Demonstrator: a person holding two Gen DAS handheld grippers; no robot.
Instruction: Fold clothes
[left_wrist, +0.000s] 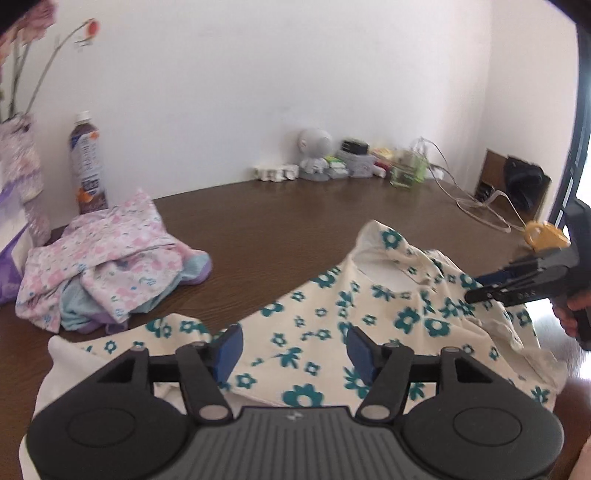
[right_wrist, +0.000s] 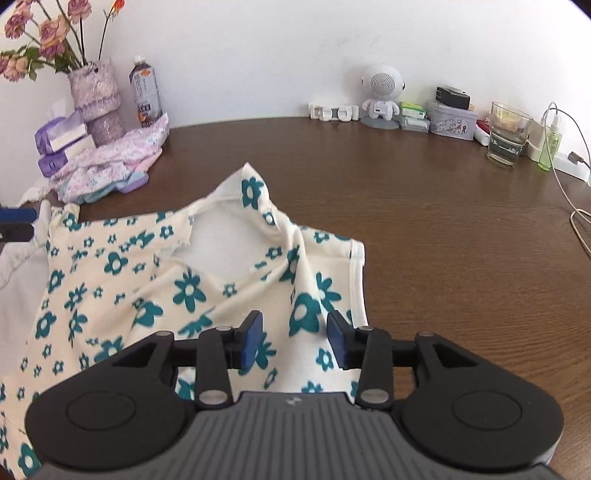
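A cream shirt with teal flowers (left_wrist: 325, 325) lies spread and rumpled on the brown table; it also shows in the right wrist view (right_wrist: 192, 280), neck opening toward the wall. My left gripper (left_wrist: 293, 349) is open just above the shirt's lower part, nothing between its blue pads. My right gripper (right_wrist: 295, 341) is open above the shirt's right side near the sleeve; in the left wrist view it (left_wrist: 476, 290) comes in from the right over the shoulder. A pile of pink floral clothes (left_wrist: 107, 266) lies at the left, also seen in the right wrist view (right_wrist: 110, 162).
A drink bottle (right_wrist: 146, 92), a vase of flowers (right_wrist: 96, 99) and tissue packs (right_wrist: 62, 140) stand at the back left. A white robot speaker (right_wrist: 380, 96), a tin (right_wrist: 452, 120), a glass (right_wrist: 508, 134) and cables (right_wrist: 576, 218) line the back right of the table (right_wrist: 443, 229).
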